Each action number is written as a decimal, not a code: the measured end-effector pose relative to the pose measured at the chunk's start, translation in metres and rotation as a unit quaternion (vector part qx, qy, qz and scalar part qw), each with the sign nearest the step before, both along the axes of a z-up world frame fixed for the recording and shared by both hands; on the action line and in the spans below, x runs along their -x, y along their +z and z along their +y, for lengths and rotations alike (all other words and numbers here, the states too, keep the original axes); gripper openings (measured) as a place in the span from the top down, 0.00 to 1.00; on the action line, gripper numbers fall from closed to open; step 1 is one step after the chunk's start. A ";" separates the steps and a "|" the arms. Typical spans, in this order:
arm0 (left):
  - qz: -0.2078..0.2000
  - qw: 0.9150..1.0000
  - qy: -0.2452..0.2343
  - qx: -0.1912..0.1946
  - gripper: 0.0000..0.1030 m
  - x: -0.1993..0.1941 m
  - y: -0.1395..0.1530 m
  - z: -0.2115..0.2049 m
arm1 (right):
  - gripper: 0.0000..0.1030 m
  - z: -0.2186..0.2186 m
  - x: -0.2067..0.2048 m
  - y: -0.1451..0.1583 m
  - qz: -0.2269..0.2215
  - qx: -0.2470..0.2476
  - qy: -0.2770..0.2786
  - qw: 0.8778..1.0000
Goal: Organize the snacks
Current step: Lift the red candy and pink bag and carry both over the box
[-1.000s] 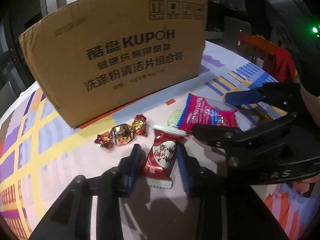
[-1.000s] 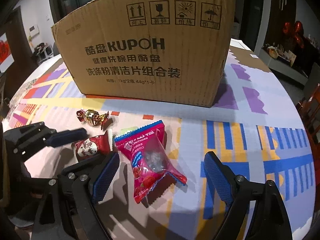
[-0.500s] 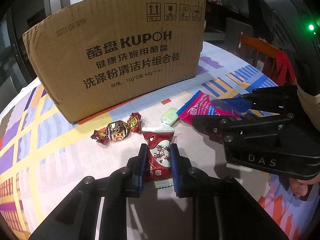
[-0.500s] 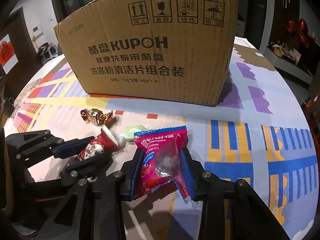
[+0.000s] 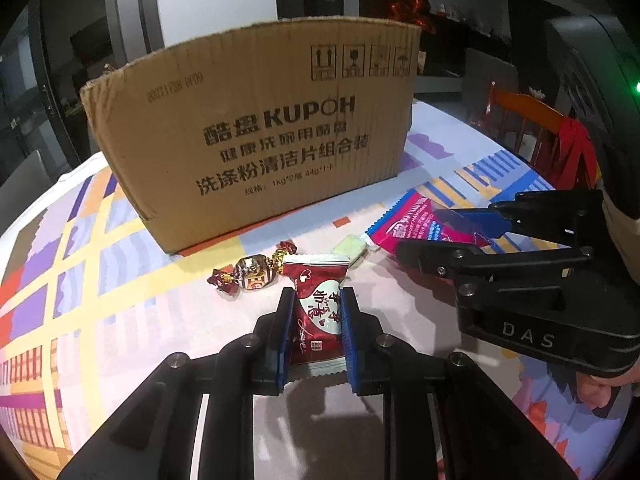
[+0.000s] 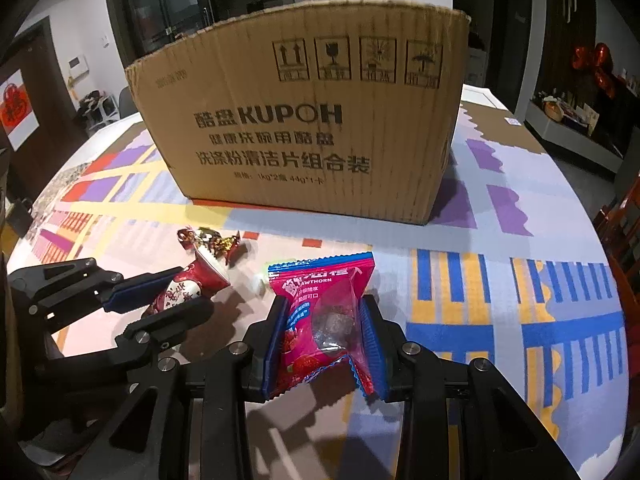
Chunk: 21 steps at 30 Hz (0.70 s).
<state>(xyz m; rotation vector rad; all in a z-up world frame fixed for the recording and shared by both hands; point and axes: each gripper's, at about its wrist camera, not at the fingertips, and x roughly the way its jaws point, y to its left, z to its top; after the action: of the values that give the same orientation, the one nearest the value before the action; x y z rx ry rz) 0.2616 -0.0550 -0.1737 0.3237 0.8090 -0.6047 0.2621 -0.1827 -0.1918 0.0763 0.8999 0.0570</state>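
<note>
My left gripper [image 5: 317, 300] is shut on a dark red candy packet [image 5: 318, 312] with a white heart label, lifted just off the cloth. My right gripper [image 6: 322, 302] is shut on a pink hawthorn snack pouch [image 6: 320, 320] with blue serrated ends. The left gripper [image 6: 160, 292] with its red packet [image 6: 188, 290] shows at the left of the right wrist view. The right gripper [image 5: 448, 236] and pink pouch [image 5: 416, 220] show at the right of the left wrist view. A brown cardboard box [image 5: 256, 136], also [image 6: 304, 120], stands behind the snacks.
A gold and red twisted candy [image 5: 252, 274], also [image 6: 212, 240], and a pale green candy [image 5: 348, 248] lie on the patterned tablecloth [image 6: 520, 280] in front of the box. An orange chair [image 5: 528, 116] stands past the table's right edge. A person's hand [image 5: 600, 392] holds the right gripper.
Both grippers closed on their snacks: the left on the red packet, the right from wide open onto the pink pouch. Both packets now sit slightly raised.
</note>
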 end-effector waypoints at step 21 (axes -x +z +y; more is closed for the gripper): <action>-0.021 0.999 0.040 0.014 0.78 0.024 0.037 0.005 | 0.64 -0.001 0.027 0.036 -0.034 0.000 0.002 0.999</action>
<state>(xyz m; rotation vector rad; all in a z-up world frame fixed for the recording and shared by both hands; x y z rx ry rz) 0.2377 -0.0501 -0.1371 0.2755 0.7694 -0.5324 0.2356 -0.1835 -0.1560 0.0721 0.8331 0.0639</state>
